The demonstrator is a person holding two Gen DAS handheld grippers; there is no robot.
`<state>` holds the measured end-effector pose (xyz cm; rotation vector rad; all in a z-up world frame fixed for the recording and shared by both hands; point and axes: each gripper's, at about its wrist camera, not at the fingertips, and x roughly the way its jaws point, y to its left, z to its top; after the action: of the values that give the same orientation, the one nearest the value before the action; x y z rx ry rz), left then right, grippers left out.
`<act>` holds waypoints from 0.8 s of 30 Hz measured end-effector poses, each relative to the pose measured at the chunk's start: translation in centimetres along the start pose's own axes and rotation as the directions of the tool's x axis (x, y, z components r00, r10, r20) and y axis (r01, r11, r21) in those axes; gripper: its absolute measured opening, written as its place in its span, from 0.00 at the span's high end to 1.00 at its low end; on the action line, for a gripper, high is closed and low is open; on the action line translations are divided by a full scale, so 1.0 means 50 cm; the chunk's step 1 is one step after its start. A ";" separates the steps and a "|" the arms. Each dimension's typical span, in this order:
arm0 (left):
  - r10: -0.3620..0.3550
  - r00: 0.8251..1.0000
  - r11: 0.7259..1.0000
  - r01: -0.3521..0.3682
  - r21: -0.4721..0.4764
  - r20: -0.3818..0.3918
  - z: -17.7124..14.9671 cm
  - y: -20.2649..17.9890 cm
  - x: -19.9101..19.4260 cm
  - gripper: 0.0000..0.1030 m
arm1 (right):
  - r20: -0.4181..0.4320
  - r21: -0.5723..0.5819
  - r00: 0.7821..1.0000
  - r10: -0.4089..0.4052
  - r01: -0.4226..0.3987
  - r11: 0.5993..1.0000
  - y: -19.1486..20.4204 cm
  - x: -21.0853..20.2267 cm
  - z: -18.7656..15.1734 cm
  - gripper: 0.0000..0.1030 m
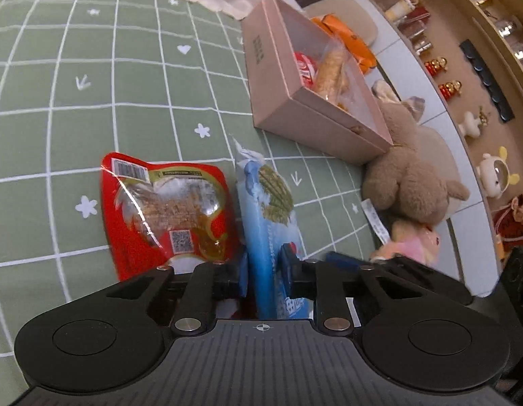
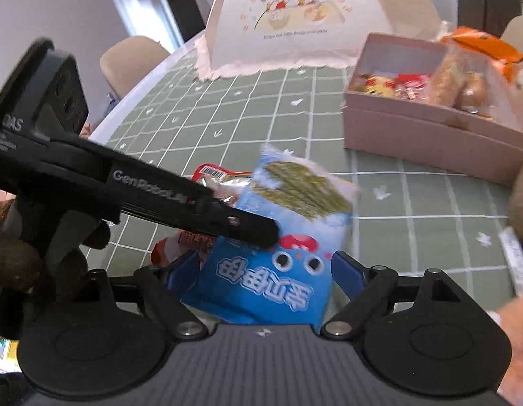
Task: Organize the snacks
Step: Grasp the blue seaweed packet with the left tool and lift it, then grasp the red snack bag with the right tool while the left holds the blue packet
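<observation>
A blue seaweed snack bag [image 1: 271, 203] stands on edge over the green checked tablecloth [image 1: 126, 84]. My left gripper [image 1: 265, 270] is shut on it, its blue pads pressing both faces. In the right wrist view the same bag [image 2: 288, 223] sits between the spread jaws of my right gripper [image 2: 266, 270], which is open, its pads [image 2: 183, 270] just off the bag's sides. The left gripper's fingers [image 2: 258, 231] clamp the bag from the left there. A red snack pack [image 1: 166, 209] lies flat beside the bag.
A pink cardboard box [image 1: 275, 77] holding several snacks stands at the back right, with an orange bag [image 1: 349, 40] behind it. A brown plush bear [image 1: 413, 176] and a pink plush toy [image 1: 413, 243] lie at the table's right edge. A white food cover [image 2: 312, 17] stands at the back.
</observation>
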<state>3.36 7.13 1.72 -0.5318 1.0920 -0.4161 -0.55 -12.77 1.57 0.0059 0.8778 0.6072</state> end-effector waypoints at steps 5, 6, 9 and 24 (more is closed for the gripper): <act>-0.005 0.999 1.000 0.005 -0.018 0.037 -0.009 0.006 -0.028 0.78 | 0.060 0.089 0.985 -0.162 0.156 0.984 -0.044 -0.045 -0.013 0.24; -0.015 0.999 1.000 0.016 -0.024 0.041 -0.011 0.006 -0.031 0.79 | 0.057 0.101 0.980 -0.192 0.186 0.977 -0.053 -0.044 -0.013 0.30; -0.058 0.998 0.997 0.060 -0.044 0.036 -0.015 0.005 -0.027 0.80 | -0.006 0.100 0.977 -0.214 0.214 0.972 -0.065 -0.012 -0.012 0.53; -0.045 0.994 0.999 0.048 -0.024 0.096 -0.016 -0.016 -0.023 0.81 | -0.010 0.110 0.988 -0.157 0.157 0.981 -0.061 -0.007 -0.031 0.29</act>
<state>2.10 6.98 2.71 -0.5957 0.9958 -0.4134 -0.34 -15.84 0.09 0.0360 0.9029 0.4103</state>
